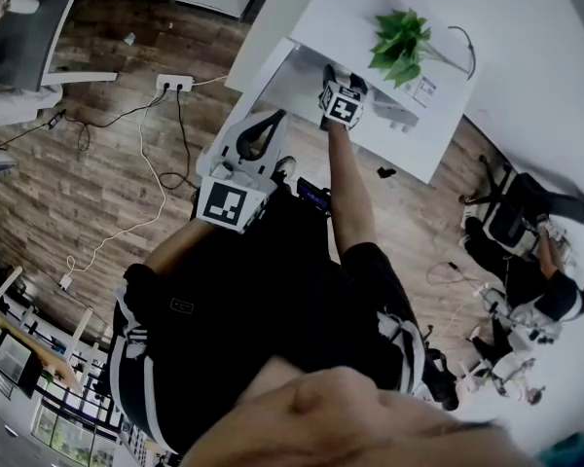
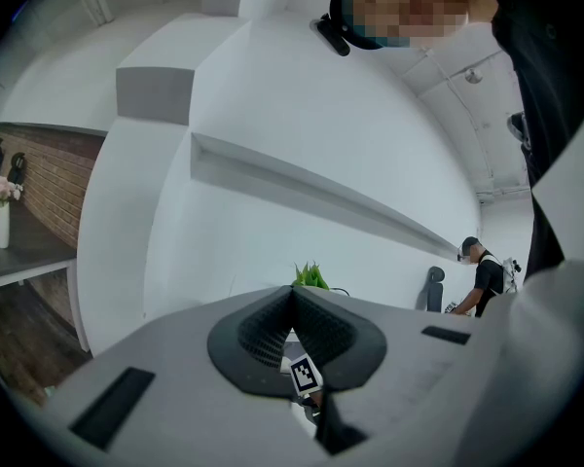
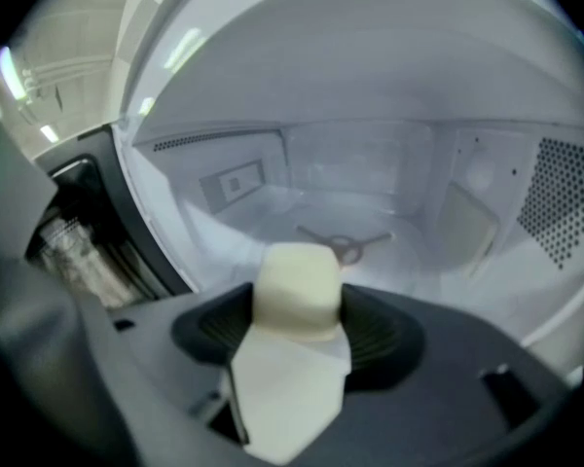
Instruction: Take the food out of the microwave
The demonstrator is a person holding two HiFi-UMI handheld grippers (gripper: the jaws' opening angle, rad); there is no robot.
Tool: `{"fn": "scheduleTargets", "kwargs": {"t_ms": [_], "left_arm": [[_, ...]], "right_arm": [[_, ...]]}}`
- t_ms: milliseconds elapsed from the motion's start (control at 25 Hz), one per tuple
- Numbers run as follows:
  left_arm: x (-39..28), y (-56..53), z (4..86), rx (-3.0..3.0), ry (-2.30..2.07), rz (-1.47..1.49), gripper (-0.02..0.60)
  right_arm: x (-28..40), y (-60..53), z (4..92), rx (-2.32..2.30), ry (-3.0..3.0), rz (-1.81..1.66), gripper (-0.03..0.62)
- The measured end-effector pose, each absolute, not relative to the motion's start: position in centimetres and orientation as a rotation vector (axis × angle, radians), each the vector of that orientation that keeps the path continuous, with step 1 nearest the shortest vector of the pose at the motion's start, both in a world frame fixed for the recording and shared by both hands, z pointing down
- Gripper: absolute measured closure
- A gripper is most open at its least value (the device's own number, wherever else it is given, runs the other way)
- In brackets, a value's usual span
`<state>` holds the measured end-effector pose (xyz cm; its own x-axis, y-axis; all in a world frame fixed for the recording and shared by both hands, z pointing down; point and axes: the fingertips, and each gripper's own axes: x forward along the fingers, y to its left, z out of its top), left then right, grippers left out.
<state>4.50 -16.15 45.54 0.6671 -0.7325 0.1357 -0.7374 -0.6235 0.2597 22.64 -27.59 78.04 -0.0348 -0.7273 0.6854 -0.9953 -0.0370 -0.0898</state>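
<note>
As right hand-held gripper [image 3: 300,305] clamps food [image 3: 294,282] — lengthwise.

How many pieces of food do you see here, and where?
1. The pale food block sits clamped in the right tongs, in front of the open microwave. Its floor shows only the bare turntable hub; corners nearer the camera may be hidden.

Dark wood-plank floor [image 1: 88,154] is filling the frame's left, cables [image 1: 180,129] trailing from a power strip [image 1: 175,83] near top centre; a black office chair [image 1: 511,214] is standing at right, below white wall [image 1: 540,47].
</note>
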Motion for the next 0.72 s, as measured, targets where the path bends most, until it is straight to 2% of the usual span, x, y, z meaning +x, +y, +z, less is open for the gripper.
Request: {"fn": "scheduleTargets", "kwargs": {"t_ms": [720], "left_arm": [[4.8, -14.4, 44.8, 2.621, -1.140, -0.003, 0.551]], "right_arm": [[22.8, -24.5, 76.4, 1.848, -1.829, 0.818, 0.301]]}}
